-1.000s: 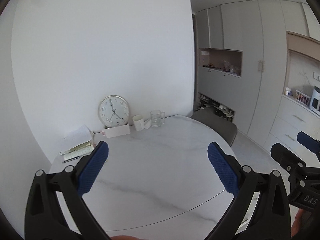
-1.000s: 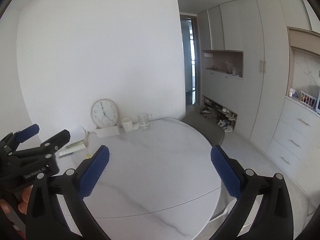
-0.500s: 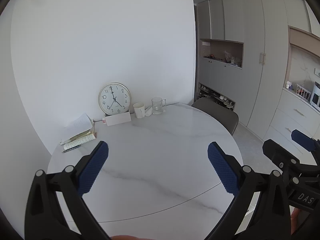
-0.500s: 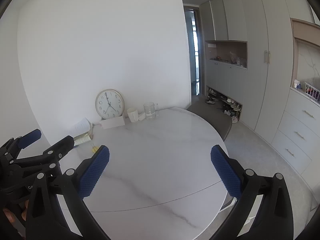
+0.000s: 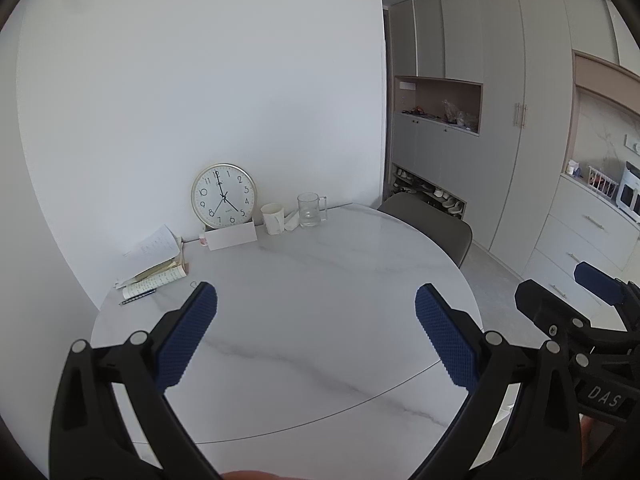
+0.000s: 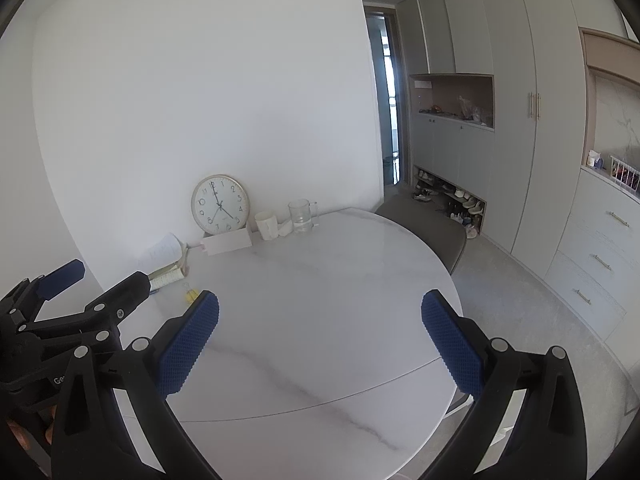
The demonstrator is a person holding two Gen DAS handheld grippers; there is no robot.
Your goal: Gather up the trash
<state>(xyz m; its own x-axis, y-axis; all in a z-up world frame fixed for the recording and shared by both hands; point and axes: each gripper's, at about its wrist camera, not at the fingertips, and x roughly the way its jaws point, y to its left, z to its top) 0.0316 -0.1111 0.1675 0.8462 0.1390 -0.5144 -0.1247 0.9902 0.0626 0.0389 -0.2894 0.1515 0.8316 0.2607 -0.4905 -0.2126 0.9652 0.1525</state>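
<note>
Both the left gripper [image 5: 316, 334] and right gripper [image 6: 320, 338] hover with fingers spread wide, empty, over the tabletop's [image 5: 320, 280] near edge; crumpled tissue [image 5: 291, 222] lies at the far edge.

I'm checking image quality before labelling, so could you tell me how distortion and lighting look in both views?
Left wrist view: strong fisheye bending, dark corner vignette, round gold-rimmed wall clock sharp. Right wrist view: same curvature, bright doorway slightly blown out, round white marble table evenly lit with soft sheen.

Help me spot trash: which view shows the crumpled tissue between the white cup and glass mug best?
Left wrist view: the tissue appears slightly larger and clearer there. The right wrist view shows it too, smaller and dimmer.
</note>
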